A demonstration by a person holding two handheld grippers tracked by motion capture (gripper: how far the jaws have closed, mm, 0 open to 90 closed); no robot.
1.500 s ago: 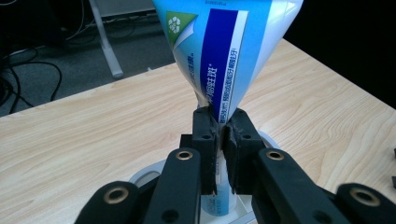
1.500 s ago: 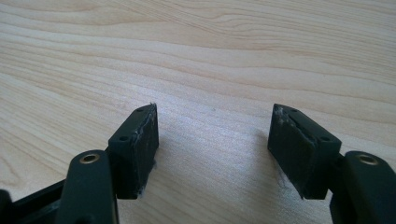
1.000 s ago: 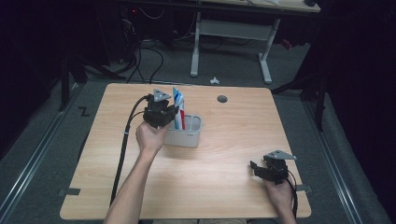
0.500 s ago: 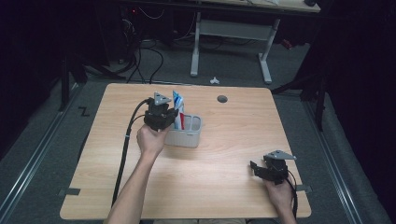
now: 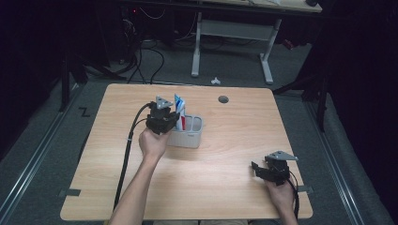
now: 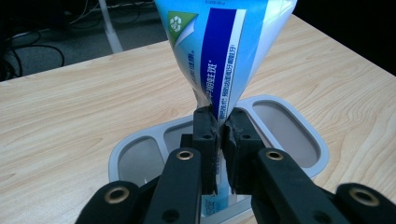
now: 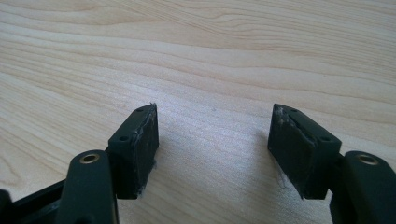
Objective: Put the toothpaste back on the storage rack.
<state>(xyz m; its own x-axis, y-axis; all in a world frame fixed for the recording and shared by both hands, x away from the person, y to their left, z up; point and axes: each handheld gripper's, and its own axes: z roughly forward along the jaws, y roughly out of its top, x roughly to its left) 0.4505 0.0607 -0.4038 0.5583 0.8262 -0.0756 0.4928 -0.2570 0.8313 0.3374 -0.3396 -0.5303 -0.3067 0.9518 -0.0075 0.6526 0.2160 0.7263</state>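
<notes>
One toothpaste tube (image 6: 219,51), soft glossy plastic printed in light blue, white and dark blue with a green recycling mark, stands upright in a grey plastic organiser (image 6: 285,126) at mid-counter. The tube flares wide at its flat crimped end on top and narrows downward. The left tool (image 6: 218,135) is clamped on that narrow part, its two black pads pressed against either face of the tube. From the high view, the left tool (image 5: 162,119) sits just beside the organiser (image 5: 187,136), with a red-and-white item beside the tube (image 5: 178,105); what that item is cannot be told.

The organiser is a smooth moulded tray with rounded corners; three compartments can be counted in the left gripper view, and the tube stands in the middle one.

The right tool (image 7: 215,144) has its jaws spread wide with nothing between them, pads scuffed and frayed at the edges, over bare counter (image 7: 210,56). It rests near the counter's front right corner (image 5: 270,171), well apart from the organiser. The counter is one pale wood-grain laminate slab with rounded corners and one round grommet (image 5: 223,99).
</notes>
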